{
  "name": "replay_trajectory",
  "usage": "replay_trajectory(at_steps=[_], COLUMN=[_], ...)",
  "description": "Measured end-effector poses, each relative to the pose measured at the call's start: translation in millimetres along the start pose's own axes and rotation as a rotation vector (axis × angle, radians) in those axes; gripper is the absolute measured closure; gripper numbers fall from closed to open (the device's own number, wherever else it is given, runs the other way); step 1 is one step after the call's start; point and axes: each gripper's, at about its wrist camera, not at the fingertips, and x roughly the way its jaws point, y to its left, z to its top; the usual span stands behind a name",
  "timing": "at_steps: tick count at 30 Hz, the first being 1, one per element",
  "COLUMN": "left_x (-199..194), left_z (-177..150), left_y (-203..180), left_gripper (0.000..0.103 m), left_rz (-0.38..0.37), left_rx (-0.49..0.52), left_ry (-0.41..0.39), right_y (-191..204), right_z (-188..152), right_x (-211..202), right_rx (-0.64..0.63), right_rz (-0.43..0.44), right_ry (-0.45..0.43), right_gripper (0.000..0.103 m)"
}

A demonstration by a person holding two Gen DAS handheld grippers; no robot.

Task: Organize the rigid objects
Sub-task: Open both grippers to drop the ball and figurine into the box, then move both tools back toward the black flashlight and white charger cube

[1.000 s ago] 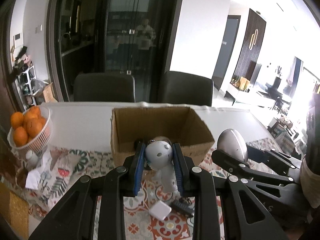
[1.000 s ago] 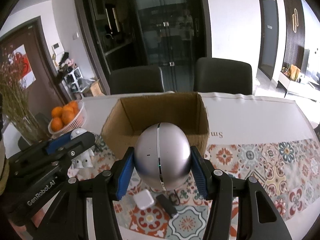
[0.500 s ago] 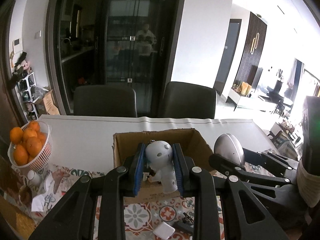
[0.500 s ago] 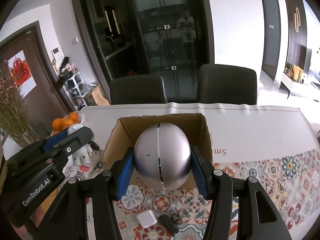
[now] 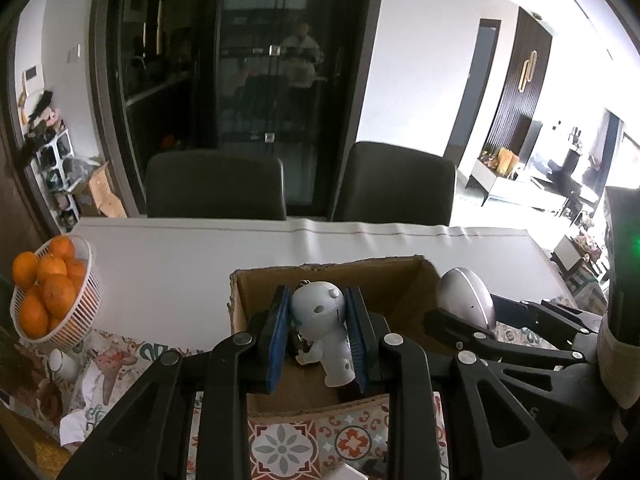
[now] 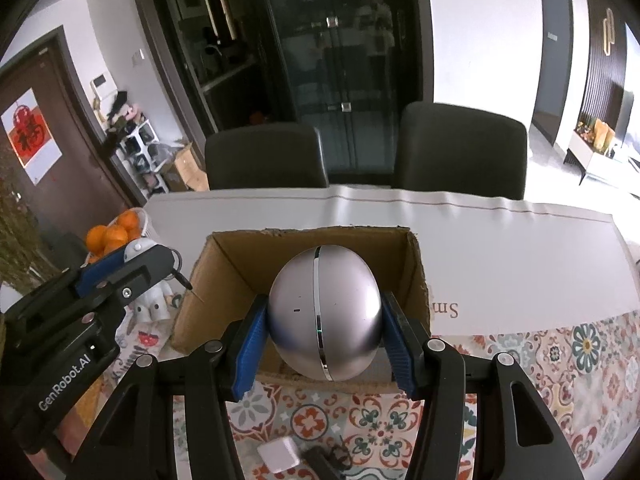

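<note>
Left gripper [image 5: 318, 334] clamps robot figurine [image 5: 325, 336], right gripper [image 6: 324, 340] clamps silver ball [image 6: 324, 312]; box [image 6: 304, 256] floor hidden, now nearer below.

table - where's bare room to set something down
The white cloth is bare behind and right of the cardboard box. It is crowded left of it, by the orange basket, and in front, by the white cube.

White lettering reading "GenRobot.AI" runs along the black body of the left gripper [image 6: 132, 270], seen from the right wrist view. Upside-down dark letters "Sm", cut off behind the cardboard box [image 6: 416, 264], are printed on the white cloth [image 6: 500, 240] covering the bench. A red Chinese character poster [image 6: 30, 136] hangs on the brown door.
</note>
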Motion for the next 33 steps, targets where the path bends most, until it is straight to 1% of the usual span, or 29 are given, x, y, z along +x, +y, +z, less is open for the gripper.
replay_trajectory(at_steps=[6, 14, 16, 19, 21, 23, 24, 27, 28, 29, 30, 32, 33], left_x=[30, 51, 54, 56, 54, 52, 50, 41, 38, 35, 29, 22, 16], left_z=[-7, -20, -22, -24, -25, -25, -25, -27, -28, -28, -29, -30, -32], left_y=[8, 12, 11, 13, 11, 11, 10, 9, 8, 7, 6, 6, 5], left_gripper=[0.075, 0.075, 0.075, 0.074, 0.070, 0.063, 0.062, 0.047, 0.041, 0.037, 0.034, 0.023, 0.022], left_rz=[0.016, 0.024, 0.023, 0.024, 0.031, 0.039, 0.046, 0.073, 0.083, 0.096, 0.125, 0.154, 0.160], left_rx=[-0.027, -0.036, -0.037, -0.039, -0.032, -0.026, -0.027, -0.019, -0.015, -0.012, -0.012, -0.016, -0.016], left_ry=[0.089, 0.153, 0.165, 0.169, 0.164, 0.161, 0.156, 0.141, 0.135, 0.127, 0.115, 0.104, 0.094], right_y=[0, 1, -1, -4, -5, -6, -7, -8, -8, -7, -8, -8, -8], right_z=[6, 4, 2, 0, -1, -2, -3, -6, -6, -7, -9, -12, -14], right_x=[30, 63, 67, 69, 69, 65, 64, 55, 53, 49, 45, 37, 33], right_rx=[-0.031, -0.059, -0.054, -0.048, -0.047, -0.047, -0.044, -0.038, -0.039, -0.039, -0.039, -0.037, -0.034], right_rz=[-0.021, -0.033, -0.029, -0.042, -0.053, -0.066, -0.071, -0.088, -0.091, -0.092, -0.094, -0.100, -0.103], right_ry=[0.068, 0.149, 0.162, 0.167, 0.168, 0.155, 0.149, 0.125, 0.120, 0.110, 0.101, 0.081, 0.073], right_gripper=[0.049, 0.049, 0.044, 0.041, 0.041, 0.041, 0.041, 0.041, 0.041, 0.041, 0.041, 0.041, 0.041])
